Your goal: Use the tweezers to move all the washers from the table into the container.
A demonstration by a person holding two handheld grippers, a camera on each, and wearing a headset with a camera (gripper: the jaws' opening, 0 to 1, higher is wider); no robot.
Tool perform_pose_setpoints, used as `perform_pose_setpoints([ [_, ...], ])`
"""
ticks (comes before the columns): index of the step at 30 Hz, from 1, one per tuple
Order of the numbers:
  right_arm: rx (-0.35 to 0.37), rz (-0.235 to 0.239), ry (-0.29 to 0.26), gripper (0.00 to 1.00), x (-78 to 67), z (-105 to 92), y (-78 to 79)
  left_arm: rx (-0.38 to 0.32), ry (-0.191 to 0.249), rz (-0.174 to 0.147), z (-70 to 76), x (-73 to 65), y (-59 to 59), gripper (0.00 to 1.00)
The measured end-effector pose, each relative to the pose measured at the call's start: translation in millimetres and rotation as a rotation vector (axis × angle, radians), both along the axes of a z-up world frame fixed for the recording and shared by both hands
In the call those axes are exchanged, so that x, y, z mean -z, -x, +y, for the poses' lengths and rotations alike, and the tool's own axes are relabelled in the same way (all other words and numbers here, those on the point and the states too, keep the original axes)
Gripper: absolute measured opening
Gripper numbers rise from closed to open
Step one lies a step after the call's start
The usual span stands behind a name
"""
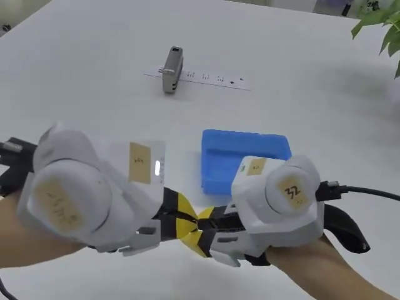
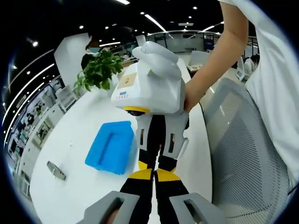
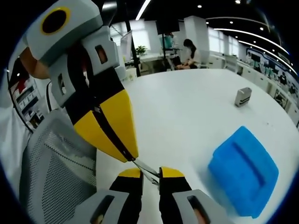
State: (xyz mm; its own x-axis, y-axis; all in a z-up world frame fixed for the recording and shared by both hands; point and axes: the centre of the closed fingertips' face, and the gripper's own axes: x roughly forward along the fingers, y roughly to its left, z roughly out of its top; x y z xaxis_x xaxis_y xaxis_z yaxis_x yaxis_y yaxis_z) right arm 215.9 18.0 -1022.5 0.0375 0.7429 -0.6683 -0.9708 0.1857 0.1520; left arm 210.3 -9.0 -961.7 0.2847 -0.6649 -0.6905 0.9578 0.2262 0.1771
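Observation:
My two grippers meet tip to tip low over the near table edge. The thin metal tweezers [image 3: 145, 170] stick out of the left gripper [image 3: 132, 156], whose yellow jaws are shut on them. Their free end lies between the yellow jaw tips of my right gripper [image 3: 150, 175], which close on it. From above, the left gripper [image 1: 187, 224] comes in from the left and the right gripper [image 1: 207, 229] from the right. The blue container [image 1: 245, 157] lies just beyond them. A white paper strip [image 1: 212, 79] with small dark specks lies farther back; I cannot make out washers.
A small grey metal block [image 1: 172, 69] stands on the left end of the strip. A green plant [image 1: 381, 25] leans in at the far right. A mesh chair [image 2: 238, 154] sits by the table edge. A person sits at a distant desk [image 3: 191, 51].

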Motion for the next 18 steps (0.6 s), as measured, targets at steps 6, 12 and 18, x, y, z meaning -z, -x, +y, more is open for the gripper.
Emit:
perform_pose_setpoints([
  [6, -0.005, -0.002, 0.015, 0.09, 5.0, -1.3, 0.0, -0.005, 0.002, 0.015, -0.6, 4.7, -1.3, 0.00],
  [12, -0.013, -0.026, 0.035, 0.08, 8.6, -4.0, -2.5, 0.004, -0.008, 0.003, -3.0, 7.3, -2.9, 0.00],
  [18, -0.011, -0.029, 0.025, 0.07, 8.5, -3.7, -4.9, -0.016, 0.003, 0.002, -2.9, 6.7, -6.5, 0.00],
])
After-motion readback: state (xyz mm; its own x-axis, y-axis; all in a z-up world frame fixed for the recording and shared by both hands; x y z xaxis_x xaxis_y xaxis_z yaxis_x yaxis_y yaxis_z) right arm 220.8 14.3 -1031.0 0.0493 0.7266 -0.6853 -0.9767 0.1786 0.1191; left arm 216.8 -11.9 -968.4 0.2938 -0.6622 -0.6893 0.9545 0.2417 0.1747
